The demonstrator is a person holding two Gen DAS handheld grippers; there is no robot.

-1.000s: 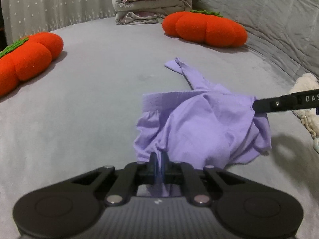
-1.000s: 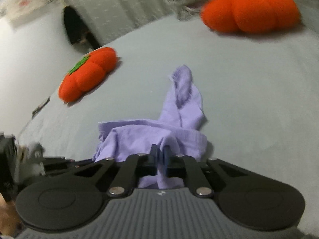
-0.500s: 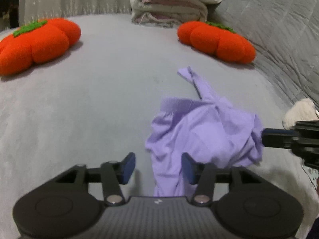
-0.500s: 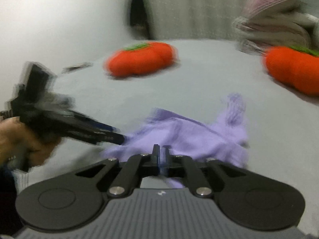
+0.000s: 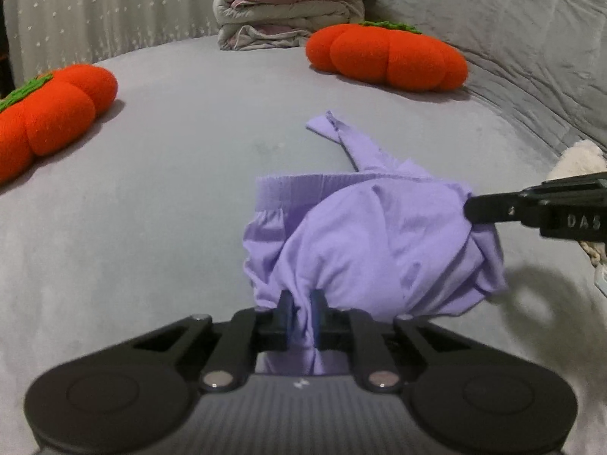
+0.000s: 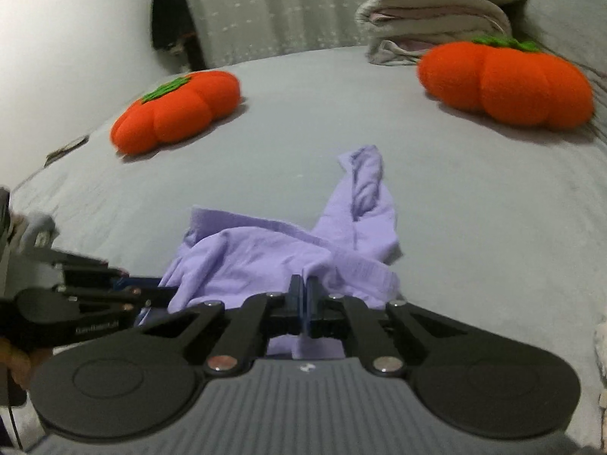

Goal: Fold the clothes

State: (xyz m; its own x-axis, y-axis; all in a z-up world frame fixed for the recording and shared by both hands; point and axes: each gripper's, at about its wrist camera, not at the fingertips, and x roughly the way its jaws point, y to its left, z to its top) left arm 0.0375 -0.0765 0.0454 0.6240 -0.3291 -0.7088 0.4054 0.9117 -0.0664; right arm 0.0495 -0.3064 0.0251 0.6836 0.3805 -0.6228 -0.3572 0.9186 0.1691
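Two orange pumpkin cushions point(image 5: 387, 58) point(image 5: 45, 113) on the grey bed point(image 5: 170, 189); folded blankets point(image 5: 288, 11) behind

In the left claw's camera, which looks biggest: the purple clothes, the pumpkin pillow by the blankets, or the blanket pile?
Largest to smallest, as they look in the left wrist view:
1. purple clothes, though they are nearest the camera, so this may mislead
2. pumpkin pillow and blanket pile: too alike to rank, and the pile sits farther back

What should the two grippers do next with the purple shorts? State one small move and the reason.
Probably draw the left gripper and right gripper apart to spread the purple shorts. Both are shut on bunched cloth, the fabric lies crumpled between them, and one leg trails twisted on the grey bed, so nothing is flat enough to fold.
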